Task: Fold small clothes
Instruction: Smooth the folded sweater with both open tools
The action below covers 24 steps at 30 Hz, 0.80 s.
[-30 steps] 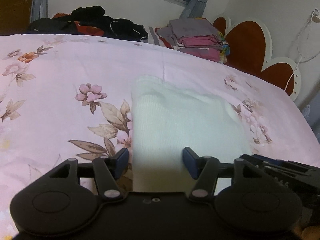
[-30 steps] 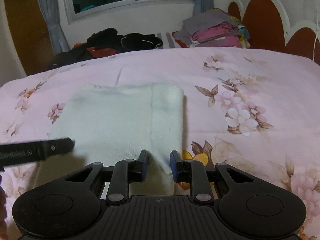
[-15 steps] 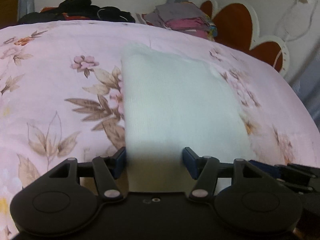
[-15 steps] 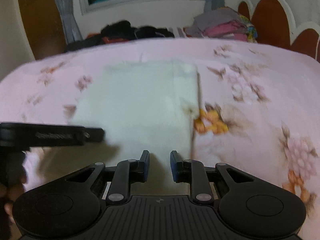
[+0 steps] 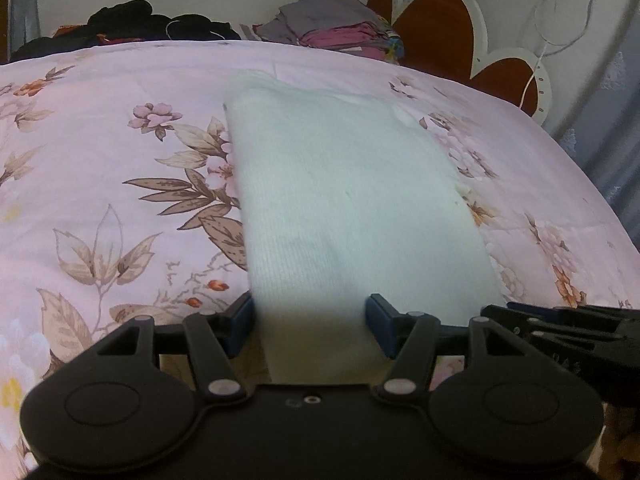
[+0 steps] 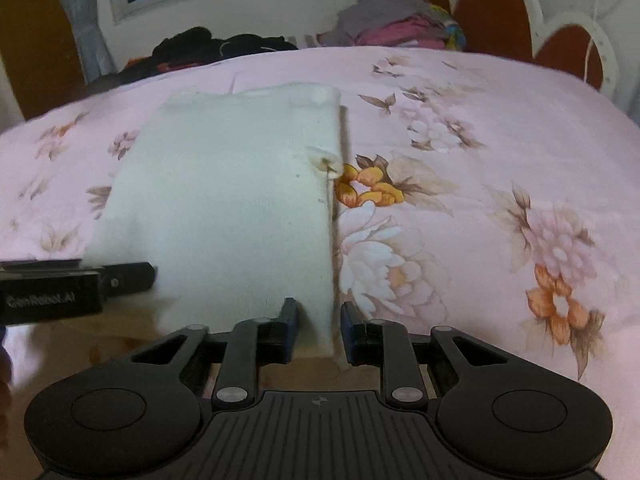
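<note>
Here we see the white knit garment (image 5: 352, 200) flat on the floral bedspread (image 5: 100, 168), its long axis running straight away from both tongs. Our left gripper (image 5: 308, 322) stands wide astride the near hem; our right gripper (image 6: 319, 330), narrower, brackets its near right corner without pinching.

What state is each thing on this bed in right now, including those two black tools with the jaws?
White garment: folded into a rectangle, lying flat on the bedspread.
Left gripper: jaws wide apart, straddling the garment's near edge.
Right gripper: jaws narrowly apart around the garment's near right corner; grip unclear.
Floral bedspread: spread smooth.
Folded clothes stack: piled neatly by the headboard.
Dark clothes: heaped, unfolded.
</note>
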### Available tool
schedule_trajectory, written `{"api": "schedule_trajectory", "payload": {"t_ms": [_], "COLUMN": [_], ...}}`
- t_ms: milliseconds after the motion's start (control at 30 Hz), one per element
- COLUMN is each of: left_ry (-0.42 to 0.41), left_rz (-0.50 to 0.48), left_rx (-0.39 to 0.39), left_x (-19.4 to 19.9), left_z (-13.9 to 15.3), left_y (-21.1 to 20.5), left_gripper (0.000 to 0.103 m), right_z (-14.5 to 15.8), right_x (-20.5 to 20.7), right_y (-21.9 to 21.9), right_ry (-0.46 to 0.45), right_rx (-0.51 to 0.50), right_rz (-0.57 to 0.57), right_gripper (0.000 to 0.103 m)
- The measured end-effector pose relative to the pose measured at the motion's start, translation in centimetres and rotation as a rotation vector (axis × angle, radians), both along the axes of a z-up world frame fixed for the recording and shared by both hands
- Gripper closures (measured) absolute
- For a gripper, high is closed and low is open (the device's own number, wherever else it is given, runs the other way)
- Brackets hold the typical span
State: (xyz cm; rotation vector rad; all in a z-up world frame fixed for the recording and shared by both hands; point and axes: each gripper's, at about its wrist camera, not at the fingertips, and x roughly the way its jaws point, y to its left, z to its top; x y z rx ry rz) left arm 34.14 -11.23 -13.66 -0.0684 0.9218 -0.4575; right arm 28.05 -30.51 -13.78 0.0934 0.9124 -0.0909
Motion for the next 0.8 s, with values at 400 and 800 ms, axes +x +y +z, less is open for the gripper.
{"api": "schedule_trajectory", "payload": {"t_ms": [400, 800], "left_ry": [0.044, 0.056], "left_rz": [0.013, 0.142], "left_rx": [-0.022, -0.100], "left_x": [0.6, 3.1], "left_z": [0.3, 3.1], "left_y": [0.1, 1.8], "left_gripper": [0.038, 0.025], "right_z": [0.4, 2.6], "right_x": [-0.2, 2.4], "right_y": [-1.4, -5.3], "right_ry": [0.027, -0.063], "right_rx": [0.095, 0.265], "right_rz": [-0.075, -0.072], "right_gripper": [0.081, 0.080]}}
